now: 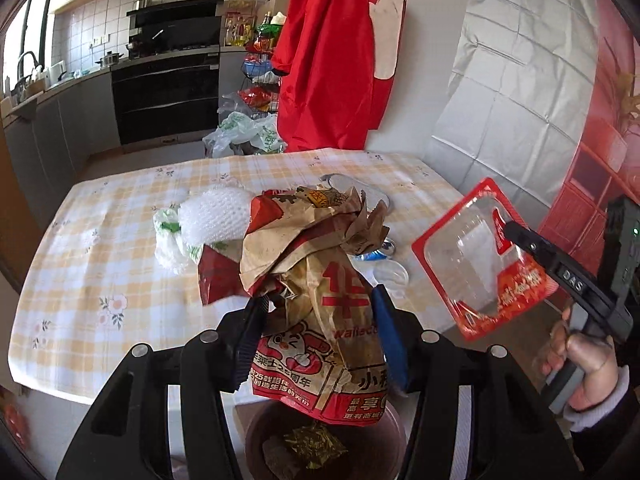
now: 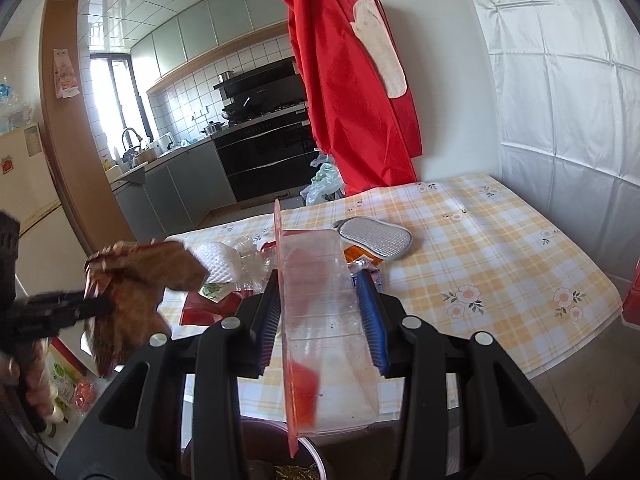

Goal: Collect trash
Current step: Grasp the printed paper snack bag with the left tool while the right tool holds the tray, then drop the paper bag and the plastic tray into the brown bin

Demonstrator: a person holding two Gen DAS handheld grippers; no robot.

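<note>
I am looking over a bench [image 1: 120,240] draped in a yellow plaid cloth with small flowers, set against a wall hung with creased white sheeting [image 1: 520,80]. Behind it a red apron [image 1: 332,60] hangs at the mouth of a tiled kitchen, with a black oven [image 1: 168,96] and plastic bags [image 1: 240,136] on the floor there.

My left tool [image 1: 320,344] is partway closed, its blue pads pinching a crumpled brown paper bag [image 1: 320,280] with red print; the bag is lifted off the bench at its near edge. My right tool [image 2: 320,320] is closed to a narrow gap on a clear plastic tray [image 2: 320,312] with a red rim, held on edge and also in the air (from the left camera I see that tray out to the right with a hand [image 1: 584,360] on the grip).

Still on the bench: white foam netting [image 1: 212,216], a red wrapper [image 1: 220,276], a grey pad [image 2: 376,236] and some small clear and blue scraps I cannot make out.

Below both tools, just off the bench's near edge, a dark round bin [image 1: 256,440] stands open. In it lies a crumpled gold-green wrapper [image 1: 316,446] on something brown.
</note>
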